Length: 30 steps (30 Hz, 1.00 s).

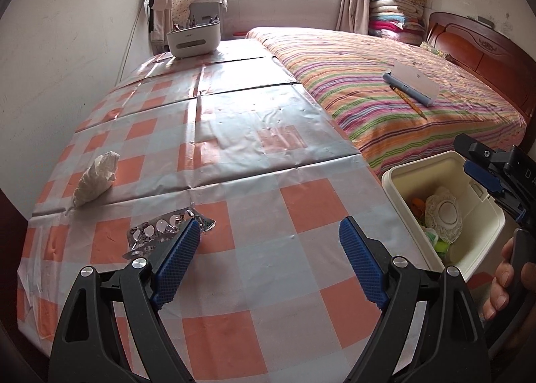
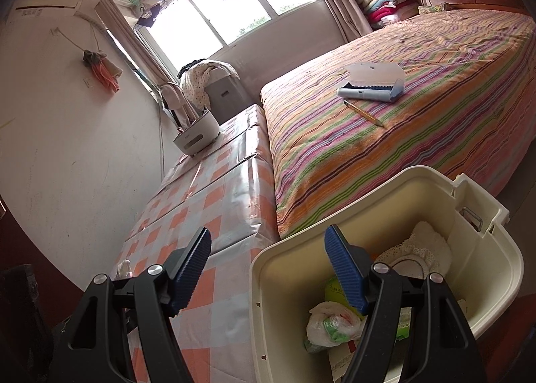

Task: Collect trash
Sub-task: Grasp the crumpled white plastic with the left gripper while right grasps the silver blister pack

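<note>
A silvery empty blister pack [image 1: 157, 232] lies on the checked tablecloth [image 1: 268, 148], just left of my left gripper's left finger. A crumpled white tissue [image 1: 95, 178] sits farther left near the table edge; it also peeks out behind the left finger in the right wrist view [image 2: 123, 267]. My left gripper [image 1: 269, 232] hovers open over the cloth with nothing between its pads. A cream bin [image 1: 402, 172] stands at the table's right edge, holding a lace-edged item [image 1: 444, 212] and a plastic bag [image 2: 330, 319]. My right gripper [image 2: 268, 239] is open and empty over the near rim of the bin [image 2: 268, 286].
A bed with a striped cover [image 1: 385, 88] lies right of the table, with a pencil case [image 1: 412, 85] and a pencil [image 1: 410, 101] on it. A white pen holder [image 1: 194, 40] stands at the table's far end. A wall runs along the left. A hand [image 1: 502, 279] holds the right gripper [image 1: 474, 160].
</note>
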### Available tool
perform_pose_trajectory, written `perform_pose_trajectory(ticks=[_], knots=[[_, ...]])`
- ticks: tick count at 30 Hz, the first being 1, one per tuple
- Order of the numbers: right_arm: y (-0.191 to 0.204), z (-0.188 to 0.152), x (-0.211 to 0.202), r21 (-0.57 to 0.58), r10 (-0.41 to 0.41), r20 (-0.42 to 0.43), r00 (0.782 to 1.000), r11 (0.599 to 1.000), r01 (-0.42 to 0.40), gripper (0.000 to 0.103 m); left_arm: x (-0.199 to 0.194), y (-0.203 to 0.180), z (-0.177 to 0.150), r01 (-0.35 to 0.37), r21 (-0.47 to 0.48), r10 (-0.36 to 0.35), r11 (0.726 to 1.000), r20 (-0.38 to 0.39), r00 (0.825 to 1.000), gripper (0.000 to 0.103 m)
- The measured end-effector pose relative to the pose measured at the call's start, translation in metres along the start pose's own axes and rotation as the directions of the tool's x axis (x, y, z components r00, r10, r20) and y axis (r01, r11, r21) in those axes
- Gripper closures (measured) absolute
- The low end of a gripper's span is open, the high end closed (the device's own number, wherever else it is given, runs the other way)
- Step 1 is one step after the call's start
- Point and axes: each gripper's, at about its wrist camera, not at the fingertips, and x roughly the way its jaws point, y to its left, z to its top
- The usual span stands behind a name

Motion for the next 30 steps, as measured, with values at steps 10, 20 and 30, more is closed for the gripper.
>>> perform_pose_trajectory(ticks=[10,20,30], knots=[[0.038,-0.018,0.023,-0.091,0.054,-0.091,0.994,0.994,-0.063,0.035,-0.002,0.079,0.005,-0.060,-0.151,0.060,0.987,-0.005,0.998,0.019],[0.098,-0.048,0.049,-0.246,0.215,-0.280,0.936,0.926,-0.286,0.035,-0.008,0.169,0.020,-0.139,-0.327,0.150,0.935,0.009,0.989,0.019],[0.173,-0.059,0.083,-0.439,0.307,-0.486,0.818,0.723,-0.532,0.035,0.010,0.203,0.030,-0.136,-0.373,0.142,0.918,-0.013,0.990,0.019]])
